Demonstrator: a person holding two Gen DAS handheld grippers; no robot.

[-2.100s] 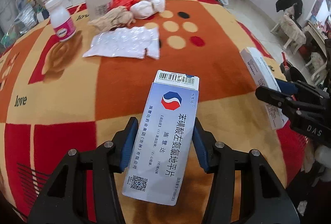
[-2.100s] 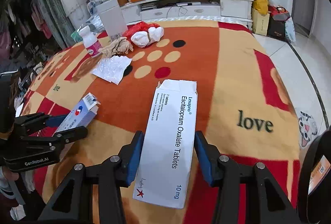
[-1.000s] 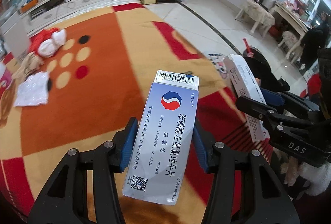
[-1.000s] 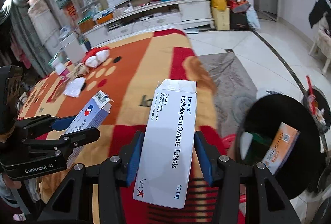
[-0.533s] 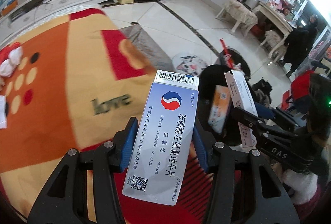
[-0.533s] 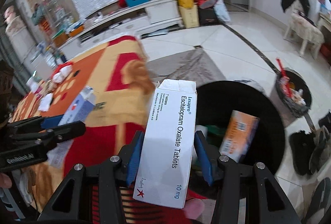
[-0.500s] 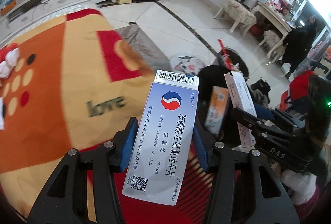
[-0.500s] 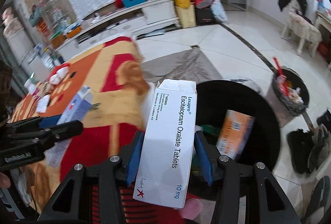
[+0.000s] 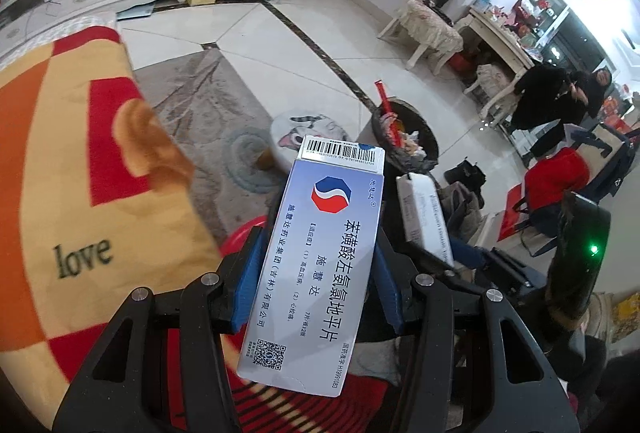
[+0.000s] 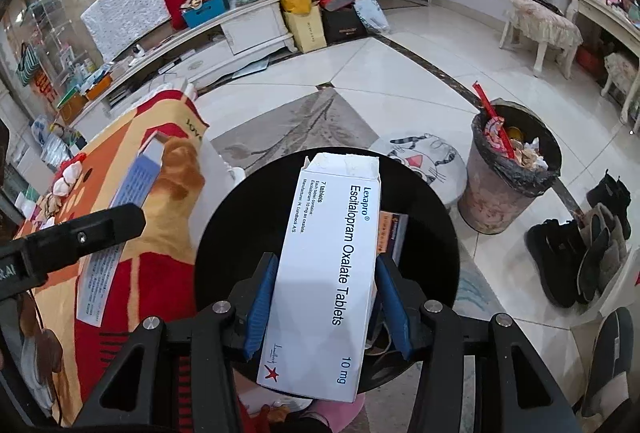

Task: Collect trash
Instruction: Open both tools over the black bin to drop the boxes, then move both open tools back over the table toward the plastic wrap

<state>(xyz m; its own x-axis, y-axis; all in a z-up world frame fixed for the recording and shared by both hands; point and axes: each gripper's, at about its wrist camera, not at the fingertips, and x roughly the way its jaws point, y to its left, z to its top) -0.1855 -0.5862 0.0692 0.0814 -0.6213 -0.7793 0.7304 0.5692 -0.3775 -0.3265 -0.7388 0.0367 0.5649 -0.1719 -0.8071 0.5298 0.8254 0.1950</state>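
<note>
My left gripper [image 9: 318, 245] is shut on a blue-grey medicine box [image 9: 332, 193] with a barcode on its top end. It stands at the edge of the blanket-covered table [image 9: 80, 193]. My right gripper [image 10: 326, 273] is shut on a white Lexapro tablet box [image 10: 336, 217], held over the wide mouth of a black trash bin [image 10: 240, 233]. An orange box [image 10: 394, 233] lies inside that bin, mostly hidden. The white box [image 9: 424, 217] also shows to the right in the left wrist view. In the right wrist view the blue-grey box [image 10: 136, 177] is on the left.
A second bin [image 10: 512, 169], full of rubbish, stands on the tiled floor beyond the black one. A round cat-face cushion [image 10: 424, 161] lies between them. Shoes [image 10: 592, 245] line the right side. Two people [image 9: 552, 93] stand far off near a side table.
Both grippers have swung with their boxes away from the table top towards the floor side. The black bin now lies under the right gripper. Neither grip has changed.
</note>
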